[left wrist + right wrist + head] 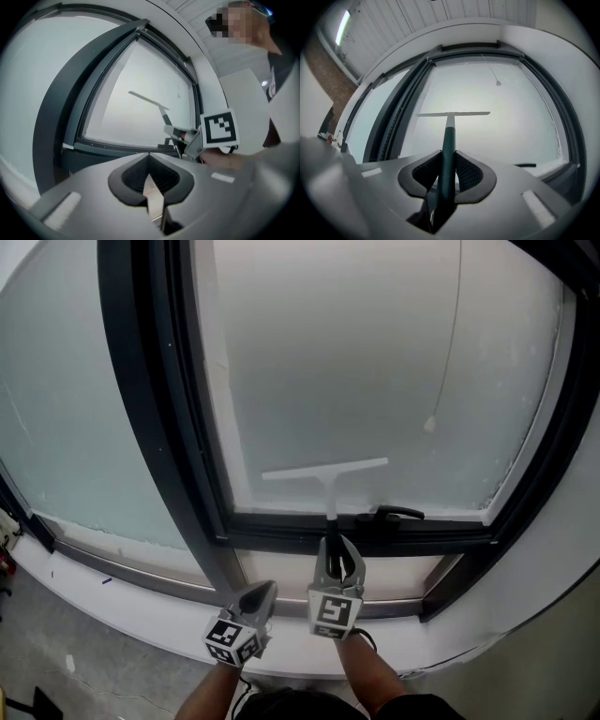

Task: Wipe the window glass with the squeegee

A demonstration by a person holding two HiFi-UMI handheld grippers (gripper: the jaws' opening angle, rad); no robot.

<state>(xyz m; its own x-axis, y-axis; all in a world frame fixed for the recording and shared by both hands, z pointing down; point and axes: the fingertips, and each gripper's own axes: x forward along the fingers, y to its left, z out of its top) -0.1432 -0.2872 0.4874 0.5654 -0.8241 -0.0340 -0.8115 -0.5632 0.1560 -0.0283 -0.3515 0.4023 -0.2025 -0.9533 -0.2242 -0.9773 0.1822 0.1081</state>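
Note:
The squeegee has a white blade (325,468) lying flat against the lower part of the frosted window glass (375,362), nearly level. Its dark green handle (448,140) runs straight back into my right gripper (336,554), which is shut on it just below the sash. In the right gripper view the blade (453,114) crosses the pane ahead of the right gripper (447,164). My left gripper (255,601) hangs lower and to the left, over the sill, shut with nothing in it. From the left gripper (149,176) the squeegee (145,99) shows to the right.
A black window handle (394,514) sits on the bottom sash just right of the squeegee handle. A thin pull cord with a bead (429,425) hangs before the glass. Dark frame bars (159,427) separate a second pane on the left. A white sill (141,606) runs below.

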